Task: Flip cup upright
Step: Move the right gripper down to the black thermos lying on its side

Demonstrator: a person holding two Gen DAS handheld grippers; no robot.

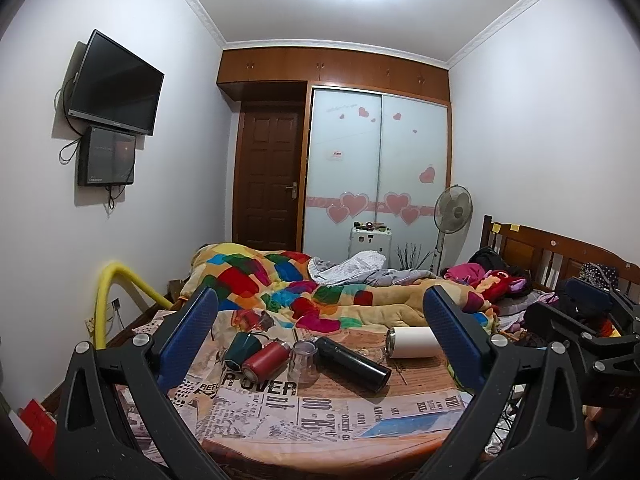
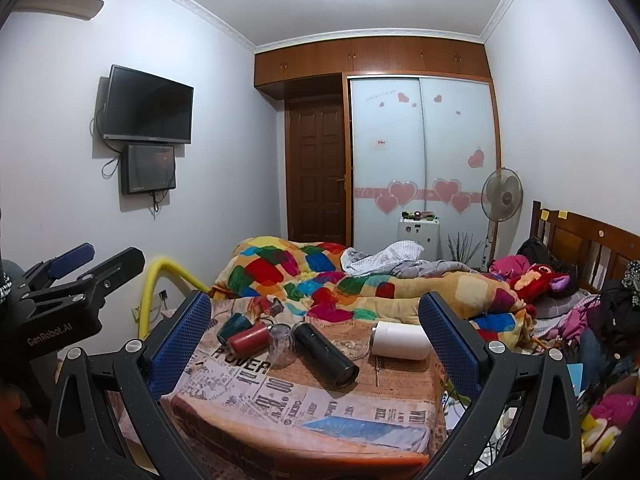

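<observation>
Cups lie tipped on the newspaper-print worktop (image 1: 280, 412), 5 in a close row from the green cup (image 1: 239, 347) far left to the white cup (image 1: 414, 342) right, and with both grippers' fingers spread empty, a careless reach could roll neighbours.

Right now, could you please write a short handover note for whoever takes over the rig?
Left gripper: open, empty, held short of the table.
Right gripper: open, empty, also held back.
On the table, left to right: green cup, red cup, clear glass mouth down, black flask, white cup. All but the glass lie on their sides.
Done: nothing upright yet.
Left: pick a cup, grip it and stand it upright.
</observation>
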